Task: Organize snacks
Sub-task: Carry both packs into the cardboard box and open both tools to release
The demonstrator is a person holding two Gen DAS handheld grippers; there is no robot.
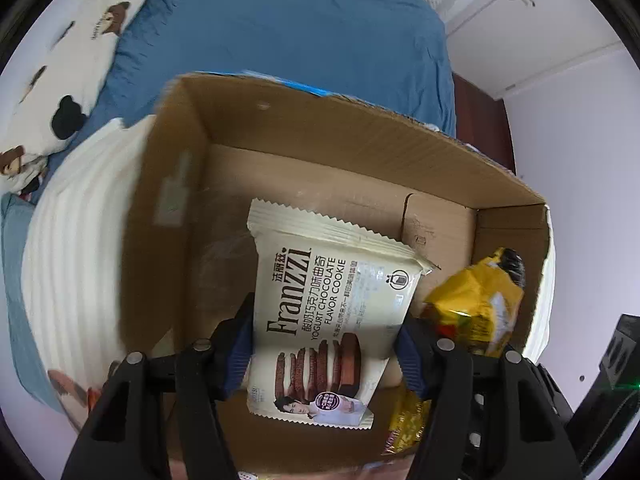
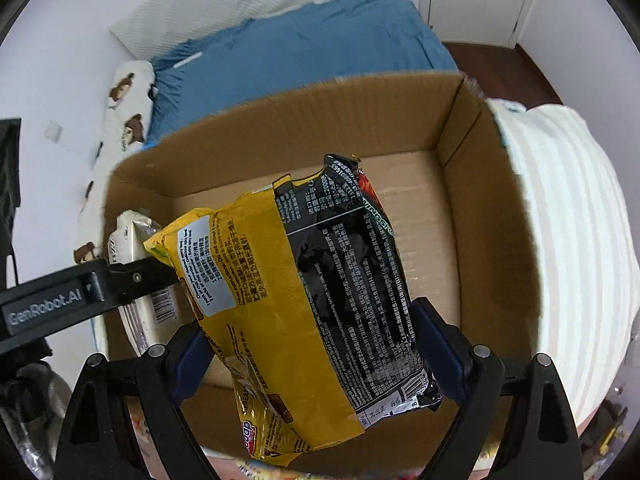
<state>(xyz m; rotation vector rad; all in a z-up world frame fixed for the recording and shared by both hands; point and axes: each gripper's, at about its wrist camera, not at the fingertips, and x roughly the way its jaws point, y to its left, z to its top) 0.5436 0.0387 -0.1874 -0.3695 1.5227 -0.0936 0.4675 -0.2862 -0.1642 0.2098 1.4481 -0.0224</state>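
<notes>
While both hang over the box (image 1: 360, 152), our left tongs (image 1: 326, 344) pinch the cookie pack (image 1: 332, 300) and our right tongs (image 2: 316, 344) pinch the yellow bag (image 2: 304, 288), packs side by side.

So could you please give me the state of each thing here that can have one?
Cookie pack: sealed, held over the box by the left gripper.
Yellow bag: sealed, crumpled, held over the box by the right gripper.
Box: open on top, floor bare where visible.
Left gripper: shut on the cookie pack.
Right gripper: shut on the yellow bag.
</notes>
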